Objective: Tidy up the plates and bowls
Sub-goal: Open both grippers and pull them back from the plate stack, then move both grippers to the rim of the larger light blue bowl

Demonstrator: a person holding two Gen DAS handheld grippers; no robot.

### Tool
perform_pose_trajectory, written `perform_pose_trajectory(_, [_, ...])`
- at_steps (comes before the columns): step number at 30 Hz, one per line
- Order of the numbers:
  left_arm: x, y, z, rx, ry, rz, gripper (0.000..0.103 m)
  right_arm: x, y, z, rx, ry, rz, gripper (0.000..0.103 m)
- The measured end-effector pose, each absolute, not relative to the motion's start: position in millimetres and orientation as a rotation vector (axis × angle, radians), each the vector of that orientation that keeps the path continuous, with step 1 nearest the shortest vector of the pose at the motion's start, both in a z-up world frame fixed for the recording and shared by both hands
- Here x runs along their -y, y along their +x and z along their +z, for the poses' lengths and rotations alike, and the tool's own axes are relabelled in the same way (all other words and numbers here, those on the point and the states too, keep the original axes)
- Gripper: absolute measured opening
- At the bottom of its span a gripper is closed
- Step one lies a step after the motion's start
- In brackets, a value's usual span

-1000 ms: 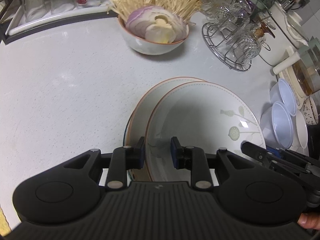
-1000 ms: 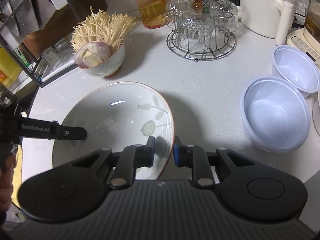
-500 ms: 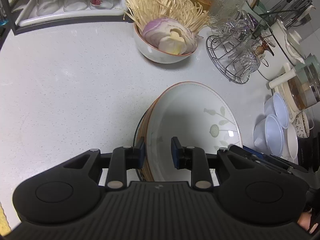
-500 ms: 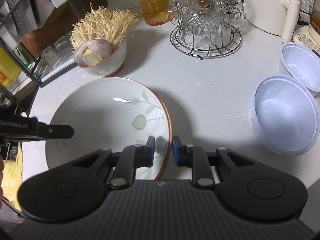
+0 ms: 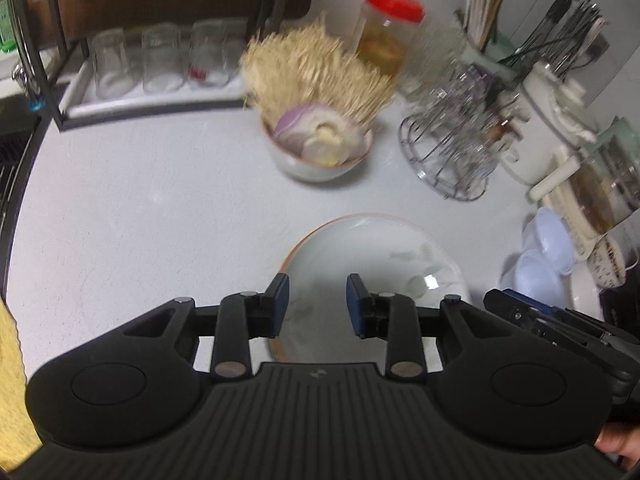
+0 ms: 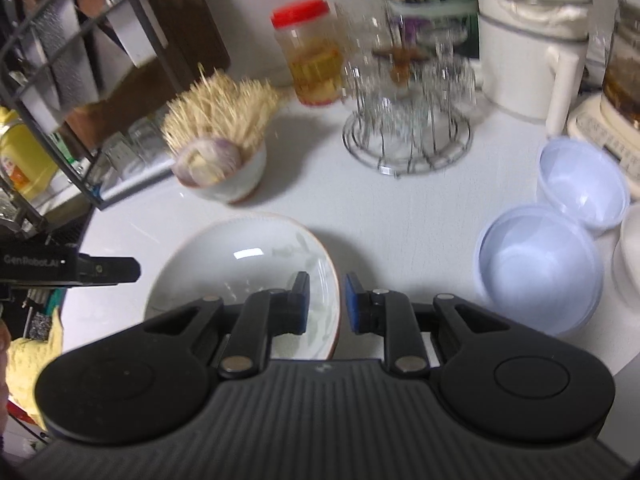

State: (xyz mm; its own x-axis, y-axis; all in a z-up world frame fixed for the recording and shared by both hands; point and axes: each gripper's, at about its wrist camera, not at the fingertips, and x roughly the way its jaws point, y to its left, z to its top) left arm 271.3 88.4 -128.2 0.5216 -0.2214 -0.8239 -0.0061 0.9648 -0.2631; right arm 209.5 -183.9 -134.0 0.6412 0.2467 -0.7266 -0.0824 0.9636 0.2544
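Observation:
A white plate (image 5: 376, 264) with a leaf pattern and a brown rim lies flat on the white counter (image 5: 140, 208). My left gripper (image 5: 316, 306) hangs above the plate's left rim. Its jaws are opening and nothing is pressed between them. Seen from the right wrist, the same plate (image 6: 240, 272) is low in the middle. My right gripper (image 6: 327, 304) hovers over the plate's right rim with a narrow gap between its pads, and they grip nothing. The left gripper (image 6: 120, 270) shows at the left edge there. The right gripper (image 5: 494, 300) sits just past the plate's right side.
A bowl of enoki mushrooms and onion (image 5: 320, 152) stands behind the plate. To the right are a wire rack of glasses (image 5: 448, 160) and two pale plastic bowls (image 6: 536, 272). A white pot (image 6: 528, 48), a red-lidded jar (image 5: 384, 40) and a tray of glasses (image 5: 152, 64) line the back.
Both grippers have risen away from the plate, which now looks smaller. The left jaws have widened off the rim. The top plate, offset earlier, now lies squarely in place.

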Motion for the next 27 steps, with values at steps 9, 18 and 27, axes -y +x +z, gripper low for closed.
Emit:
perform_pose_trajectory(9, [-51.0,245.8,-79.1,-0.909,-0.256,-0.169,0.035,206.3,186.2,-83.0,-0.716,0.199,0.214,0.023])
perform_pose_trajectory(18, [-8.8,220.2,-66.3,-0.882,-0.26,-0.189,0.035,238.4,158.5,-60.7,-0.646,0.19,0.214,0.023])
perform_pose_trajectory(27, [38.1,201.1,-78.5,-0.904,-0.264,-0.214,0.035,276.7,129.3,-60.7,-0.632,0.18,0.202,0.023])
